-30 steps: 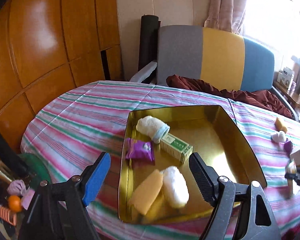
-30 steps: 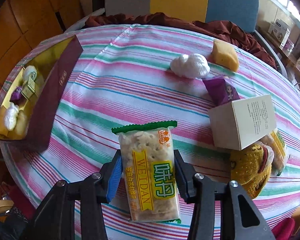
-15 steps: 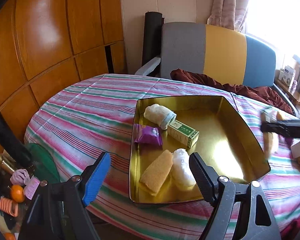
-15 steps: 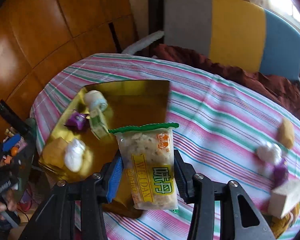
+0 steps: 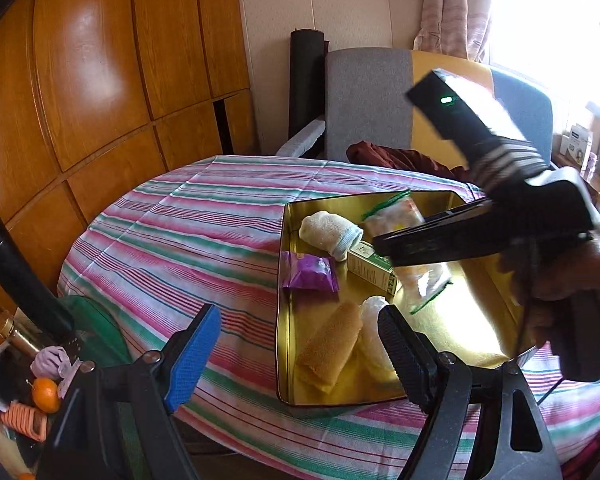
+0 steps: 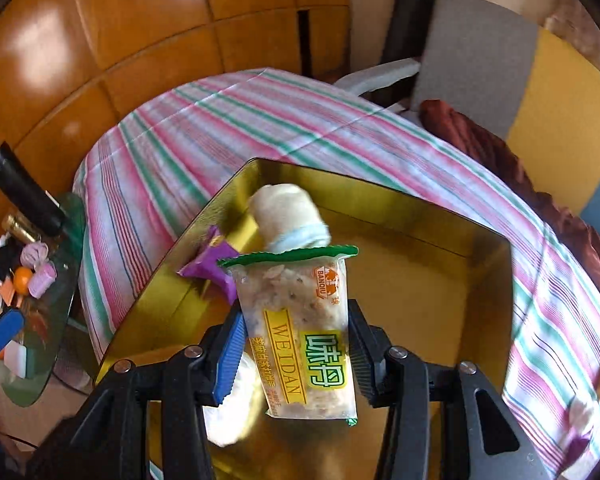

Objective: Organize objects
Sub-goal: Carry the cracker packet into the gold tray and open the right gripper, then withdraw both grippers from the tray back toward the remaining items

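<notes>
A gold tin tray (image 5: pixel 472 320) (image 6: pixel 420 280) lies on the striped tablecloth. In it are a rolled white cloth (image 5: pixel 328 232) (image 6: pixel 288 216), a purple packet (image 5: pixel 310 276) (image 6: pixel 212 266), a green-and-white box (image 5: pixel 370 268), a tan sponge (image 5: pixel 330 344) and a white bundle (image 5: pixel 374 332). My right gripper (image 6: pixel 296 348) is shut on a cracker packet (image 6: pixel 300 332) (image 5: pixel 404 220) and holds it above the tray, over the box. My left gripper (image 5: pixel 296 356) stands open at the tray's near left corner with nothing between its fingers.
A grey, yellow and blue chair (image 5: pixel 380 100) with a dark red cloth (image 5: pixel 392 156) stands behind the table. A low glass side table (image 6: pixel 40 320) with small items sits at the left. Loose items (image 6: pixel 588 404) lie on the tablecloth right of the tray.
My right gripper has carried the cracker packet from the table's right side to above the tray and rolled. It now shows in the left wrist view. The left gripper has barely shifted.
</notes>
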Motion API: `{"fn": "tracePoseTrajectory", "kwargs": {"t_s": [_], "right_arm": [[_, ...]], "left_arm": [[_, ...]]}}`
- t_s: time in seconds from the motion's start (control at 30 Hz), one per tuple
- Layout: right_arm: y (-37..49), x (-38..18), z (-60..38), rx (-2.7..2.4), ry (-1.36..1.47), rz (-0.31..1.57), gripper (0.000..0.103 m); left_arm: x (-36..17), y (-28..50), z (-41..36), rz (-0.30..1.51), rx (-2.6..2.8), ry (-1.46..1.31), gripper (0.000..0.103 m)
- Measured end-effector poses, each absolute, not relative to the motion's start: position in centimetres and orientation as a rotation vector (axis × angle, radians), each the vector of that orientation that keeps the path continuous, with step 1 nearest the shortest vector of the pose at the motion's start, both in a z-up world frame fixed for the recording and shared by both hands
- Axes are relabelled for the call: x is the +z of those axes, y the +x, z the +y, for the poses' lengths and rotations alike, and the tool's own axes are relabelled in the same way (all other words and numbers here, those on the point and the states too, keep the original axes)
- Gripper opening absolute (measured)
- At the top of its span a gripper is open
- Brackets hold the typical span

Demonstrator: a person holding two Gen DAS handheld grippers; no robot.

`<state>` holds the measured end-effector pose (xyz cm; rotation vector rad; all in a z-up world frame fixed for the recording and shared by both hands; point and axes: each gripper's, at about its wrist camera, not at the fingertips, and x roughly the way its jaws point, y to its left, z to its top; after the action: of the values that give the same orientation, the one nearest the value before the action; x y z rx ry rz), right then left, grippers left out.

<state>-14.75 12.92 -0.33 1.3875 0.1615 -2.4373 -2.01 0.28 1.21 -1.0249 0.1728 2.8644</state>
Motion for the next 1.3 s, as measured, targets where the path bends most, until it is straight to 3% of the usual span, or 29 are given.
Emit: {"fn": "tracePoseTrajectory", "kwargs": {"t_s": [0.27,0.67,1.3], "right_arm": [[-15.1,-1.2,13.0,-2.36,1.443,0.023,0.054],[-11.1,0.3,16.9,-2.446,1.397,-0.106,0.054],[-3.4,2.3,31.5,-2.728,1.322,-0.378,0.054]], "left_arm": [[1.3,-2.2,-0.2,0.135,2.869,-1.03,0.082],[2.1,-1.3,0.8,0.163,2.867,-0.984,0.083],[3.5,0.3,4.1,0.266,2.837,-0.908,0.086]]}}
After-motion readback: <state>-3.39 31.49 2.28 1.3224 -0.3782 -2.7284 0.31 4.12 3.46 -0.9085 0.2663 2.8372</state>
